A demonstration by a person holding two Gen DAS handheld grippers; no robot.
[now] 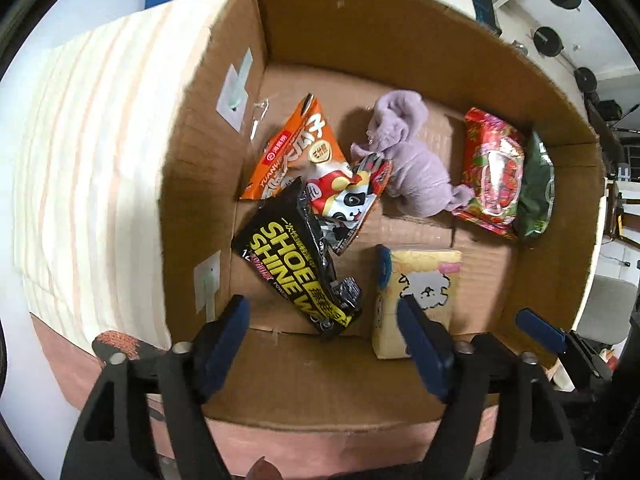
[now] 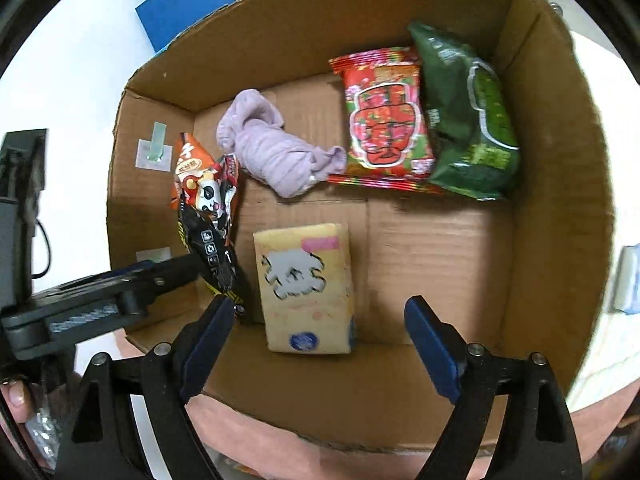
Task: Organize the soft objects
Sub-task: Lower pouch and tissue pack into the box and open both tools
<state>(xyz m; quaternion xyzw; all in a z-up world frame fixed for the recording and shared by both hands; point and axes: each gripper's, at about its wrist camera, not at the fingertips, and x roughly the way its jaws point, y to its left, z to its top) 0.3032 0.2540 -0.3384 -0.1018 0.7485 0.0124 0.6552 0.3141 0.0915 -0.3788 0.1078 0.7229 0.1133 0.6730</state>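
**Both grippers spread wide over an open carton of soft goods**

Cardboard box point(image 1: 400, 32) fills both views, flaps upright, walls closing in on every side. Bare corrugated floor only at lower right of the right wrist frame, between the yellow tissue pack point(image 2: 306, 286) and the right-hand wall; elsewhere crowded.

Left gripper point(image 1: 324, 344) low in its frame, jaws set well apart, nothing between the pads. Just below its left finger, near the lower left corner of the box floor, the black shoe-shine wipes pack point(image 1: 292, 264), tilted and apart from both pads. Right gripper point(image 2: 318, 338) likewise splayed, empty, straddling the near end of the tissue pack without touching it.

Contents: black pack glossy, crinkled, bold yellow lettering, overlapping a panda-print snack bag point(image 1: 346, 200), itself over an orange snack bag point(image 1: 296, 148) against the left wall. At centre, a lilac plush toy point(image 1: 404, 160), limp and bunched. Toward the upper right, a red patterned packet point(image 1: 492, 172) flat beside a dark green packet point(image 1: 536, 188) leaning on the far-right wall. Tissue pack pale yellow with a fluffy white animal drawn on it.

Left wrist view alone: striped cream cloth point(image 1: 92, 168) outside the box at left, shelving at upper right, tip of the other gripper at lower right. Right wrist view alone: a blue object point(image 2: 186, 4) at upper left beyond the rim, the left gripper's black arm reaching in from the left edge, a thumb point(image 2: 14, 394) at lower left.
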